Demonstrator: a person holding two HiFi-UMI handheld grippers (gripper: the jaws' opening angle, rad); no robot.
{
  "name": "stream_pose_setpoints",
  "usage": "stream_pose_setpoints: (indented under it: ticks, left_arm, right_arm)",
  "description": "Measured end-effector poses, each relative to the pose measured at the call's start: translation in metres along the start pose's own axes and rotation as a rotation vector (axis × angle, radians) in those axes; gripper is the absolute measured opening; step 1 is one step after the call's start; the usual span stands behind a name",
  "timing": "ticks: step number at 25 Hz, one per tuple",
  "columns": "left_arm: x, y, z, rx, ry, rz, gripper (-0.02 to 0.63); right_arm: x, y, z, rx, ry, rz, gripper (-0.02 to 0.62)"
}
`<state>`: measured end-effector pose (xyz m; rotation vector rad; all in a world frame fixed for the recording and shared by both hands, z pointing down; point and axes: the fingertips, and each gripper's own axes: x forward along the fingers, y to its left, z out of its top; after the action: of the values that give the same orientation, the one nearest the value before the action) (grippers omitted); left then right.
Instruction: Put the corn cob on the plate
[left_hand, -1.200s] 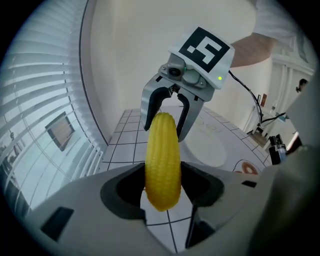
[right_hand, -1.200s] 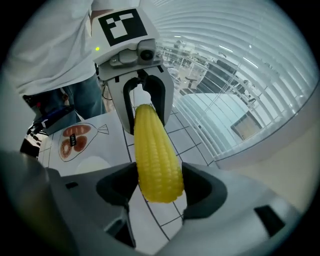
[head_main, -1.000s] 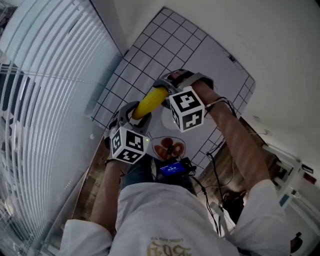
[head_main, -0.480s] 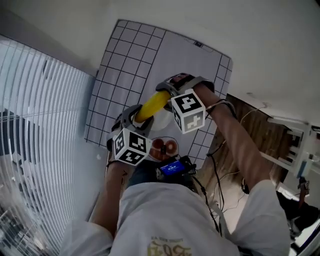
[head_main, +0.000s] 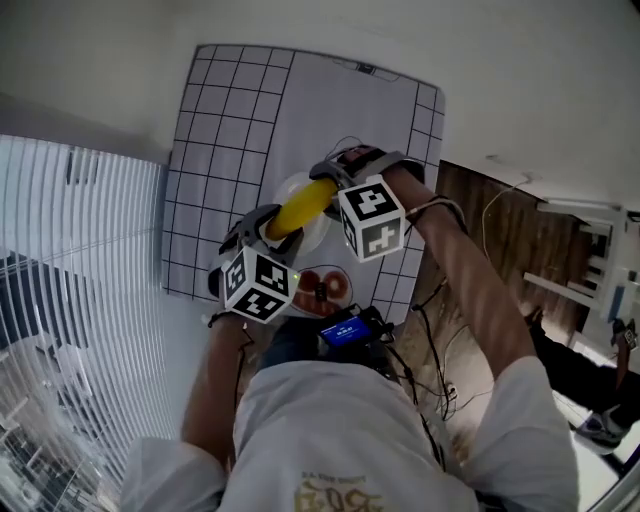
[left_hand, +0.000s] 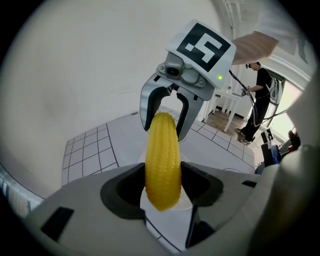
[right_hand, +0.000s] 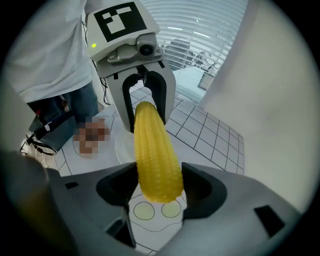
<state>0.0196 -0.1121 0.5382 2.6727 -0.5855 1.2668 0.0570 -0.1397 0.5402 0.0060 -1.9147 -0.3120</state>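
With left tool (head_main: 268, 228) and right tool (head_main: 330, 180) both angling steeply down, clamping opposite ends of the corn cob (head_main: 300, 207), holding it over the plate (head_main: 283, 188) on the bench (head_main: 230, 110).

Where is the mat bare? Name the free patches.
Free: the far half of the mat, beyond the plate, and the gridded strip left of it. Crowded: the near edge, with the dish of red pieces, left tool and right tool gripping the corn cob.
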Motion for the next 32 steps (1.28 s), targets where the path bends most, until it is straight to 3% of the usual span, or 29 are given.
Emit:
stream_pose_setpoints:
  ticks: [10,25,32]
  left_arm:
    - [0.025,-0.018,-0.025,-0.052,0.046,-0.039,0.225]
    - [0.042,-0.02,-0.049,-0.103,0.084,0.013,0.225]
    - [0.044,-0.017,-0.051,-0.12,0.081,0.025,0.224]
  right_arm:
    - [0.03,0.026,-0.012,0.016,0.012,0.084,0.278]
    - [0.057,0.029,-0.014,-0.063,0.042,0.074,0.281]
    - [0.059,0.029,-0.014,-0.019,0.038,0.13,0.284]
